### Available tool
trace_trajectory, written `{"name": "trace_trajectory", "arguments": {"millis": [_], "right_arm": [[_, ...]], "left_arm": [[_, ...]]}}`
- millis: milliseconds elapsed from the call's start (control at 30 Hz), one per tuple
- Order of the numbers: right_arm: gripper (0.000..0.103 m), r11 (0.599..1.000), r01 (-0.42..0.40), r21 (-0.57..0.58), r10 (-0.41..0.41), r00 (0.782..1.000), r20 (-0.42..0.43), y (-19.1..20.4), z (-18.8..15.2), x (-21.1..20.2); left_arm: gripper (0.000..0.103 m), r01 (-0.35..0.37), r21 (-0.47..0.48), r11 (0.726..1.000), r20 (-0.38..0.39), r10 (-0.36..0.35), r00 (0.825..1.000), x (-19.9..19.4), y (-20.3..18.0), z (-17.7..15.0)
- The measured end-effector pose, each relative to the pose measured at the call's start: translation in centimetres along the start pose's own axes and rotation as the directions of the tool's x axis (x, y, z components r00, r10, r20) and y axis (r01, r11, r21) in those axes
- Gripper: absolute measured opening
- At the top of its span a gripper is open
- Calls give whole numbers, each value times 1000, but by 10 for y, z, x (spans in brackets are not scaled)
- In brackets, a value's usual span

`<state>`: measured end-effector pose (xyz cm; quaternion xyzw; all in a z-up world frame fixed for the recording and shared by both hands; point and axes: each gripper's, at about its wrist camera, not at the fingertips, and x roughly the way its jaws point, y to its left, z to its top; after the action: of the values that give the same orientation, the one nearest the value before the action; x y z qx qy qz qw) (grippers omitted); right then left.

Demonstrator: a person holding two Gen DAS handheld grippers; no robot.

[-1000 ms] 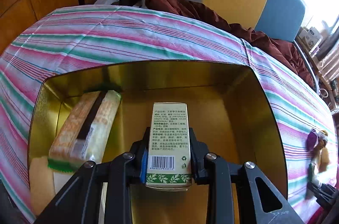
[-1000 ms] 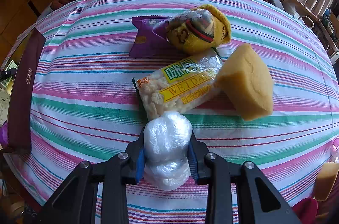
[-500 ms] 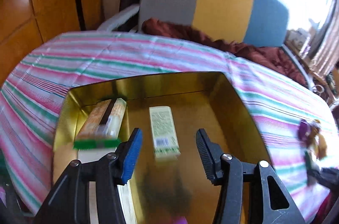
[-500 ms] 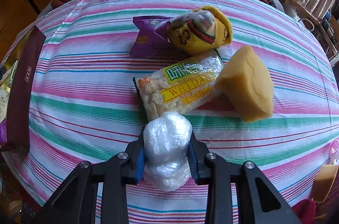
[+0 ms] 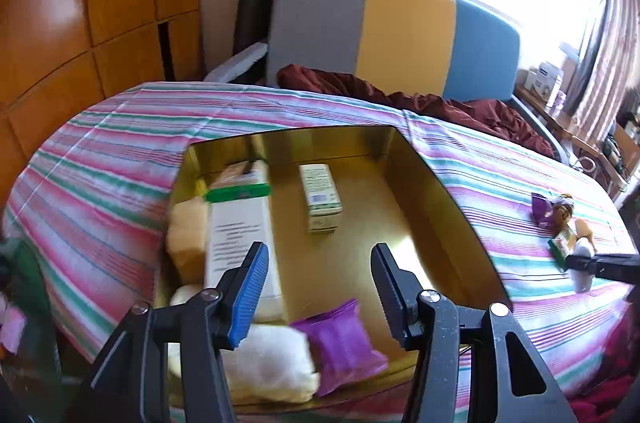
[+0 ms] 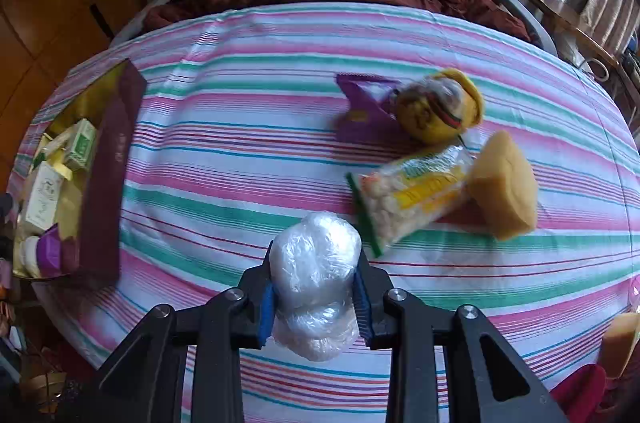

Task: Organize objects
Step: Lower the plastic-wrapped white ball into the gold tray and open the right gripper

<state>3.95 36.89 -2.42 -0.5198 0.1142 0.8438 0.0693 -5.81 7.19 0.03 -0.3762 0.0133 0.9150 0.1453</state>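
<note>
Released since a second earlier, the small green-and-white box [image 5: 320,195] lay flat on the floor of the gold tin [image 5: 436,191], with the left gripper [image 5: 316,287] drawn back above the tin, jaws opening and nothing between them. Well right of the tin, the right gripper [image 6: 316,299] was pinching a plastic-wrapped white bundle [image 6: 314,275] above the striped tablecloth [image 6: 248,127], just beside the snack bag [image 6: 416,191]

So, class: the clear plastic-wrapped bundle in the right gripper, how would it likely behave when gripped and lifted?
The bundle probably squashes: it bulges above and below the right gripper. Its crinkled film looks slippery, so it might slide. It seems light and unlikely to break.
</note>
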Motion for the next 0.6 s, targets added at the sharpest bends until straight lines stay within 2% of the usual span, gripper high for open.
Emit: {"name": "trace_trajectory", "arguments": {"millis": [167, 267, 367, 467, 600], "right_arm": [[31, 986, -131, -99, 136, 990, 42, 74, 21, -17], [31, 965, -216, -146, 223, 974, 34, 123, 33, -11], [31, 948, -264, -179, 270, 963, 11, 166, 43, 3], [31, 937, -286, -200, 288, 957, -22, 203, 49, 22], [32, 937, -273, -216, 264, 962, -73, 245, 52, 57]], "left_arm": [[57, -26, -47, 999, 5, 26, 1000, -8, 21, -8], [61, -41, -92, 995, 2, 42, 999, -11, 35, -12], [62, -56, -136, 989, 5, 57, 998, -15, 52, -14], [62, -69, -165, 984, 8, 71, 997, -20, 64, -17], [62, -73, -194, 978, 1, 74, 997, -20, 74, -20]]}}
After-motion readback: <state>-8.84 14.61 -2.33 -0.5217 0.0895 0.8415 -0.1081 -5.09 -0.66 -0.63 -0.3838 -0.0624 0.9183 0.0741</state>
